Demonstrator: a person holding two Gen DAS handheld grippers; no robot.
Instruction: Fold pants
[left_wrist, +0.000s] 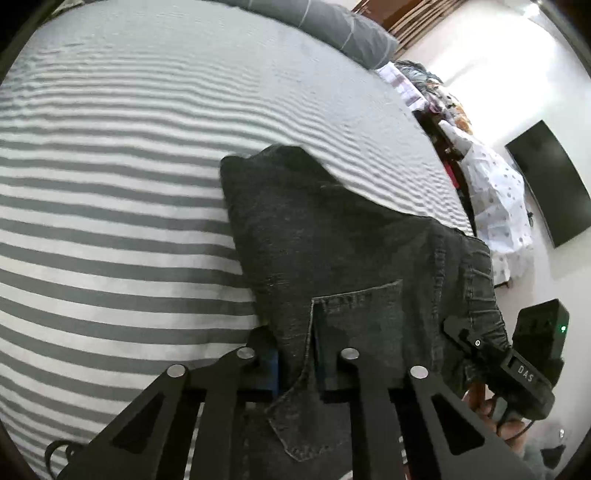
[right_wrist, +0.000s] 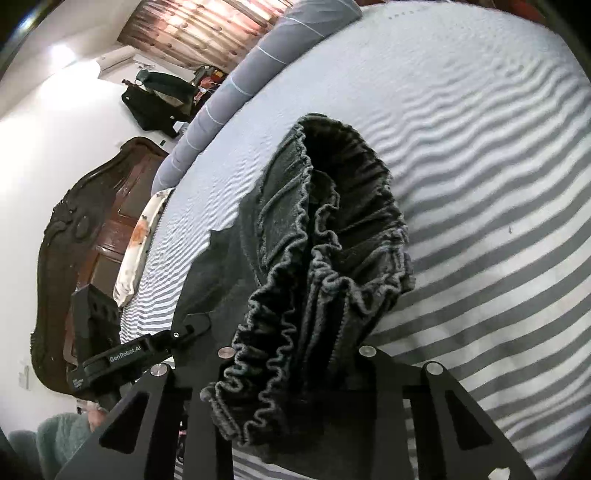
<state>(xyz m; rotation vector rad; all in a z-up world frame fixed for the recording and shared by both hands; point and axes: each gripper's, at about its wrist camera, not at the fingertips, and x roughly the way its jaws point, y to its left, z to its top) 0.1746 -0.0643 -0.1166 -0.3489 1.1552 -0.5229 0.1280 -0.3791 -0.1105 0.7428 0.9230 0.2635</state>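
Pants (left_wrist: 332, 236): dark grey denim, lying on the bed; a back pocket with stitched edges faces up at the near end, a belt loop and seams at the right edge.
Waistband (right_wrist: 332, 229): elastic, gathered in ruffles, bunched and raised off the bed, its opening showing a dark inside.
Far end of pants: a folded, rounded corner resting flat on the sheet in the left wrist view.
Left hand-held gripper (left_wrist: 295, 363): jaws drawn together, clamped on the pants at the pocket's edge; blue pads press the cloth from both sides; it points downward at the bed.
Right hand-held gripper (right_wrist: 295, 369): jaws narrowed around the gathered waistband, cloth filling the gap between them; pads hidden by the fabric; it points downward along the pants.
Person: fingers (left_wrist: 484, 404) around the right gripper's handle; a grey-green fuzzy sleeve (right_wrist: 55, 439) at the lower left.
Bed (left_wrist: 110, 221): sheet in grey and white stripes, carrying the pants.
Pillow (right_wrist: 236, 92): grey with thin white lines, at the far edge of the bed.
Headboard (right_wrist: 74, 236): dark carved wood, left of the bed.
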